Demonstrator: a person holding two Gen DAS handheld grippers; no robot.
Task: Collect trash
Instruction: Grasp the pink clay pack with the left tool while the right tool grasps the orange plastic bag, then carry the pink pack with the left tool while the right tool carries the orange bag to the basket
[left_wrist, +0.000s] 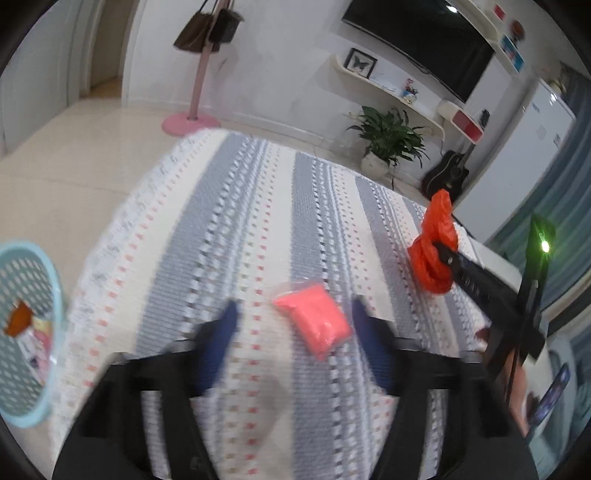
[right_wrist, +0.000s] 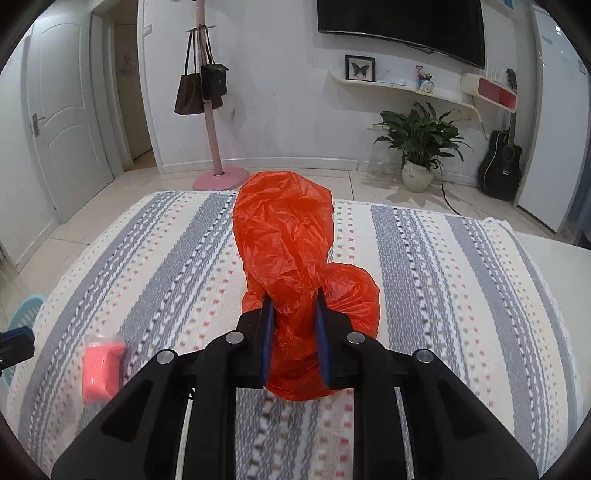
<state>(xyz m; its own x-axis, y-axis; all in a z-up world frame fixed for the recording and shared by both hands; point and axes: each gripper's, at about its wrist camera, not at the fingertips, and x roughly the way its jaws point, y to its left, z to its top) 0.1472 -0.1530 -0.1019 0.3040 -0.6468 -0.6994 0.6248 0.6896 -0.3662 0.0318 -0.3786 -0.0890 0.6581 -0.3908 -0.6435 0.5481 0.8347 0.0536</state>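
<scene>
My right gripper (right_wrist: 293, 314) is clamped tight on a crumpled orange plastic bag (right_wrist: 284, 236); the blue pads pinch its lower folds and the rest billows up ahead of my fingertips. My left gripper (left_wrist: 291, 314) stands wide apart with nothing gripped. A pink packet (left_wrist: 314, 319) lies on the striped tablecloth (left_wrist: 229, 221) between my left fingers, nearer the right one, untouched. Off to the left of that gripper sits a light-blue mesh basket (left_wrist: 55, 280) with scraps inside. Beyond both stand a pink coat stand (right_wrist: 212, 122) and a potted plant (right_wrist: 421, 144).
</scene>
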